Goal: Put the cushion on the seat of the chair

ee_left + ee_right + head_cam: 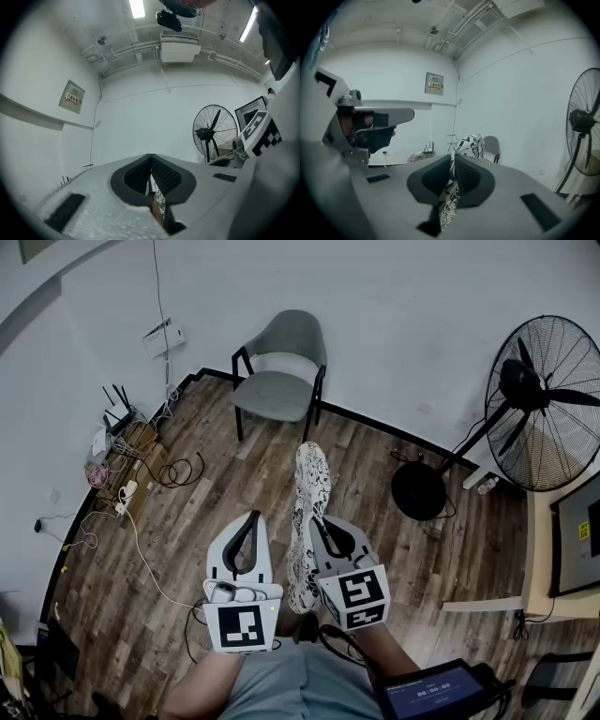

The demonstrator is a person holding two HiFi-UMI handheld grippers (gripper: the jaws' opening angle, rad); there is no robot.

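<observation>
A grey chair (277,390) with an empty seat stands against the far wall, also small in the right gripper view (491,147). My right gripper (314,521) is shut on a black-and-white patterned cushion (309,512), which it holds on edge above the wooden floor, well short of the chair. The cushion (471,143) runs between the right jaws (452,159) and pokes out past their tip. To the cushion's left, my left gripper (253,517) is shut with nothing between its pads, and its jaws (151,157) meet at the tip.
A large standing fan (544,399) is at the right, its round base (419,491) on the floor. A router, power strip and loose cables (122,456) lie along the left wall. A desk edge (539,549) with a screen sits far right.
</observation>
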